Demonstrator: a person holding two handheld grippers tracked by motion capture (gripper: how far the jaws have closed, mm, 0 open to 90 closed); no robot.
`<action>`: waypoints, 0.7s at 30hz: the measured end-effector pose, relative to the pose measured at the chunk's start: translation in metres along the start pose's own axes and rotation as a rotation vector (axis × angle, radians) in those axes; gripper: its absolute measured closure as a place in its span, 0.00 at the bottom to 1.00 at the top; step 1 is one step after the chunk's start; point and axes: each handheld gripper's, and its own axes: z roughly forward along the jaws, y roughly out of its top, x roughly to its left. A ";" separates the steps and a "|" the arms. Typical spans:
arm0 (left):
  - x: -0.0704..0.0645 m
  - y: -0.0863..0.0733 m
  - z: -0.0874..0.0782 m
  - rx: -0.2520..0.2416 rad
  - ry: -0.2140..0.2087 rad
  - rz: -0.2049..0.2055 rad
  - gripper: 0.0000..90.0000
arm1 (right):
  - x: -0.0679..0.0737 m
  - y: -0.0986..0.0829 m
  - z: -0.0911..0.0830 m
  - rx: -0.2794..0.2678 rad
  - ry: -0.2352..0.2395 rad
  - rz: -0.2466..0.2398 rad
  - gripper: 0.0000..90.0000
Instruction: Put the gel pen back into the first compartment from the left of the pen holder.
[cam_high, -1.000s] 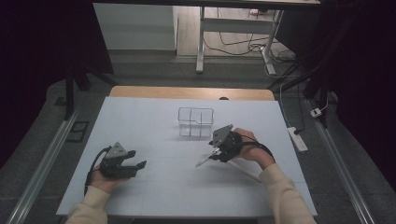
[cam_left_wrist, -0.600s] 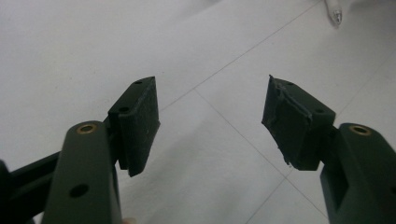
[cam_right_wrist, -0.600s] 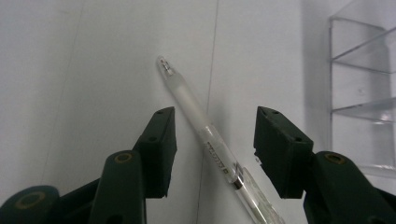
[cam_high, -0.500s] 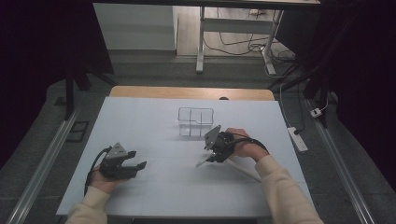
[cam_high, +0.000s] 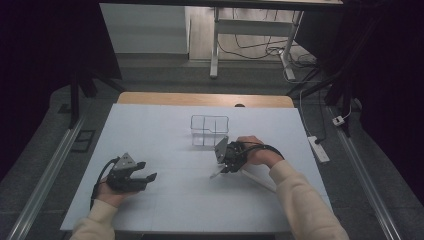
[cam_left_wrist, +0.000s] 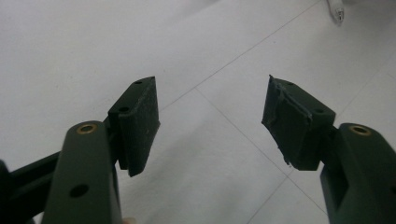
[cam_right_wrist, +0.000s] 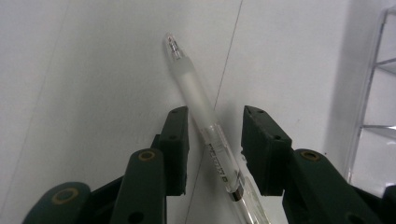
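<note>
A frosted white pen lies on the white table, its tip pointing away from my right gripper. That gripper is open; its jaws straddle the pen's barrel, with a gap showing on the right side. From above, the right gripper sits just in front of a clear divided box, and the pen's tip pokes out at its lower left. My left gripper rests at the table's near left, open with nothing between its jaws. The pen's tip appears far off in the left gripper view.
The clear box's wall stands close on the right in the right gripper view. A thin pale line lies on the table beside the right forearm. A power strip lies off the table's right edge.
My right gripper has slid left and slightly nearer, away from the clear box, and now stands over the pen. The left gripper has stayed put.
</note>
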 end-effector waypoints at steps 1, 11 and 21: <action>0.000 0.000 0.000 0.000 0.000 0.000 0.40 | 0.000 0.001 0.001 0.005 0.005 -0.006 0.70; 0.000 0.000 0.001 0.002 0.002 0.003 0.40 | -0.004 0.004 0.005 0.023 0.048 -0.065 0.76; -0.001 0.000 0.001 0.007 0.005 0.008 0.40 | -0.008 0.007 0.007 0.021 0.094 -0.139 0.83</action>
